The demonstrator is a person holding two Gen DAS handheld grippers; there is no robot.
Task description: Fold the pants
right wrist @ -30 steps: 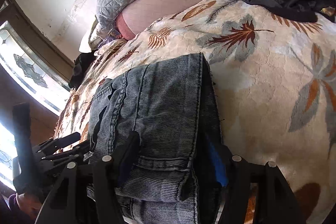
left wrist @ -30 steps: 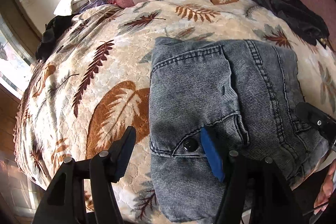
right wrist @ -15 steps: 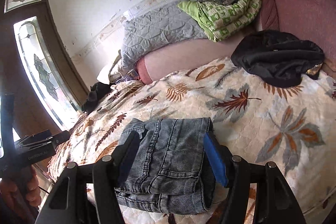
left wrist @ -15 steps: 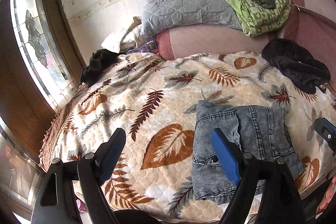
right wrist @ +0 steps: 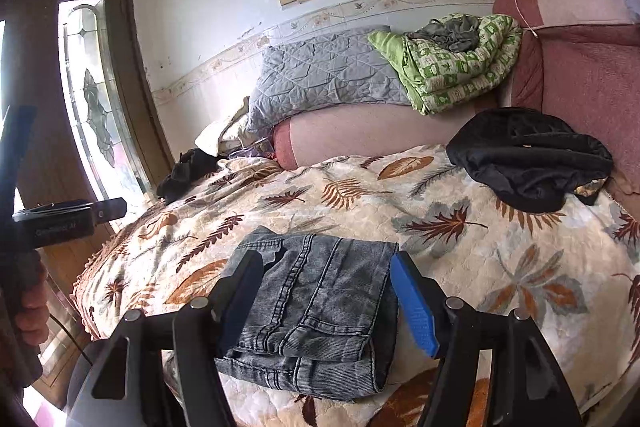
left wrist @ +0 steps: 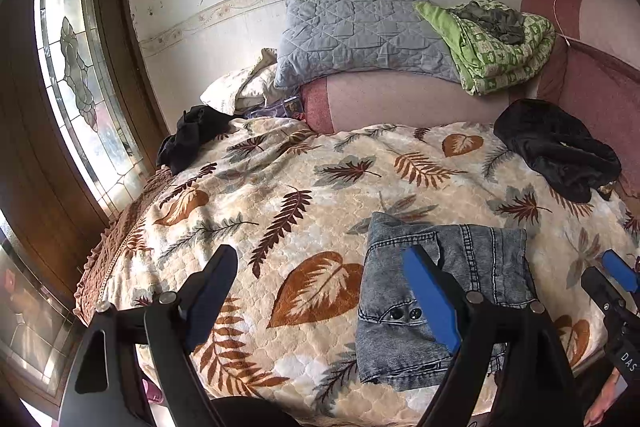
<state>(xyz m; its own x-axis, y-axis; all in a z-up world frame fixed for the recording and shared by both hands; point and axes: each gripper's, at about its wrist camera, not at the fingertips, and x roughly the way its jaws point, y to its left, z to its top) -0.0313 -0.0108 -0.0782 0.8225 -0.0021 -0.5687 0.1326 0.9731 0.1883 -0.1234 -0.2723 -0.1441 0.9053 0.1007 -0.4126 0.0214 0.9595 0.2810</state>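
Note:
The grey denim pants (left wrist: 480,259) lie folded into a compact rectangle on the leaf-patterned blanket (left wrist: 280,187), near the bed's front edge. My left gripper (left wrist: 318,255) hovers open above the blanket, just left of the pants, with nothing between its fingers. In the right wrist view the folded pants (right wrist: 320,291) show in the gap of my right gripper (right wrist: 326,259), which hangs above them. Its jaws are opening a little and the pads do not press on the cloth. Each gripper shows at the edge of the other's view, held by a hand.
A black garment (left wrist: 556,151) lies at the bed's far right and another dark one (left wrist: 192,135) at the far left. A grey pillow (left wrist: 360,39) and a green quilt (left wrist: 496,47) rest on the pink headboard. A glazed wooden door (left wrist: 72,67) stands to the left.
Both grippers have risen and drawn back from the pants, so the whole bed now shows. The left jaws stand wider than before and no longer touch the denim.

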